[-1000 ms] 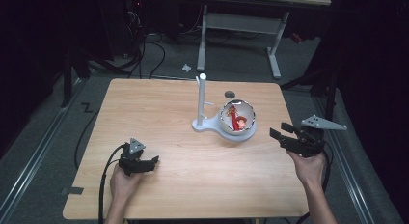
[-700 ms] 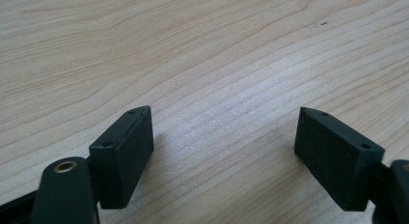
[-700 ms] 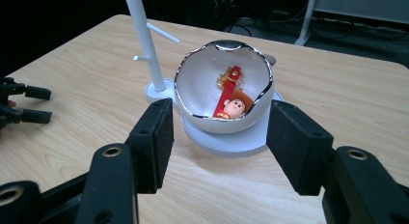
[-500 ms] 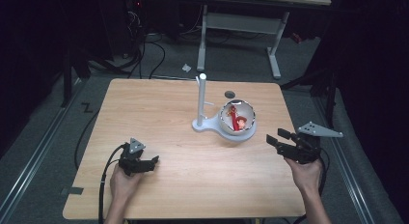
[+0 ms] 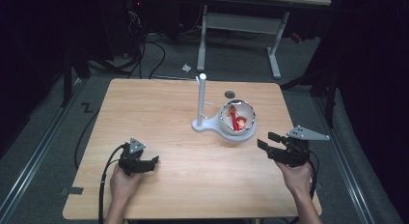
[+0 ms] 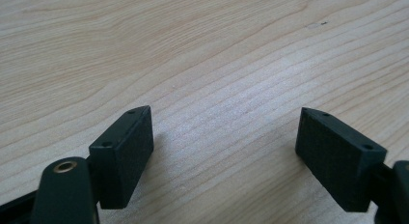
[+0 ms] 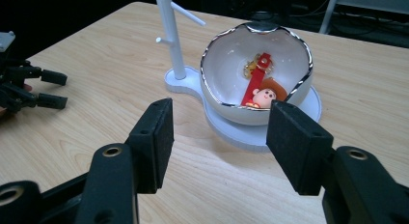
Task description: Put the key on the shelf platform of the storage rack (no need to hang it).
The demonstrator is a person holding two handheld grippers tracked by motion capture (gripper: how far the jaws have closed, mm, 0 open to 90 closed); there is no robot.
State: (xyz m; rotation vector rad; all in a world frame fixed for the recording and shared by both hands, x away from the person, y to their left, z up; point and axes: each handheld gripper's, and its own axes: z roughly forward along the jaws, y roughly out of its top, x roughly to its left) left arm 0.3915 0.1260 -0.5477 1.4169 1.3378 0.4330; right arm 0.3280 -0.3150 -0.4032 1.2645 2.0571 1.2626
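Right gripper view: open right tongs (image 7: 219, 142) face keychain (image 7: 258, 86) in bowl (image 7: 226, 64).

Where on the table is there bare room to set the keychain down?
Bare wood left of the stand, between it and the left gripper, and the middle front strip between both grippers. Crowded only around the bowl near the right gripper.

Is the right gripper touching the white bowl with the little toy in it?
Apart. In the right gripper view, bare table shows between the right gripper and the white bowl; its open fingers hold nothing.
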